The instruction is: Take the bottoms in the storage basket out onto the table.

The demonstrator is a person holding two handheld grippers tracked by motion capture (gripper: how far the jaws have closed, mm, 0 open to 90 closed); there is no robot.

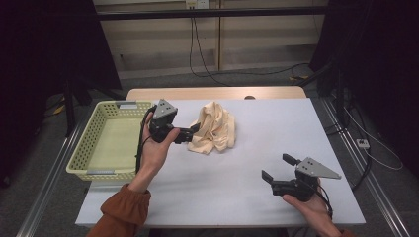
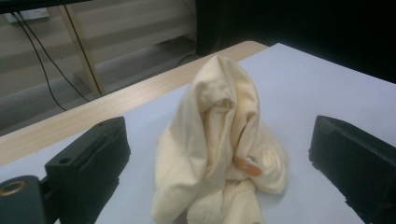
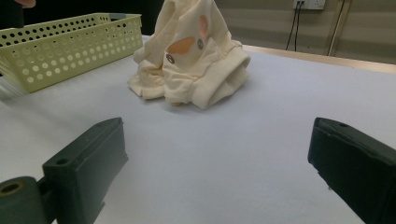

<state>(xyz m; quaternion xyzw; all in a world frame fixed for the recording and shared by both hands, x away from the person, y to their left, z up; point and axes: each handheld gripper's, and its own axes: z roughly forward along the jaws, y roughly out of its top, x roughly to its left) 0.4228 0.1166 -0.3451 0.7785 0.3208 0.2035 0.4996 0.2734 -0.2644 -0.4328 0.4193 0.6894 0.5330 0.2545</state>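
Note:
A crumpled pale yellow garment [image 1: 214,127] with orange patches lies heaped on the white table top, just right of the basket. My left gripper [image 1: 191,132] is at the heap's left edge and stands open. In the left gripper view the cloth [image 2: 219,135] rises between the two wide-apart jaws, and neither jaw presses on it. My right gripper [image 1: 274,166] hovers near the table's front right, open with nothing in it. It faces the garment [image 3: 191,60] from a distance.
A pale green perforated basket [image 1: 81,150] stands at the table's left edge, its inside bare; it is seen at the upper left [image 3: 70,51] in the right gripper view. The white table top [image 1: 276,128] has a wooden strip along its back edge, with cables on the floor beyond.

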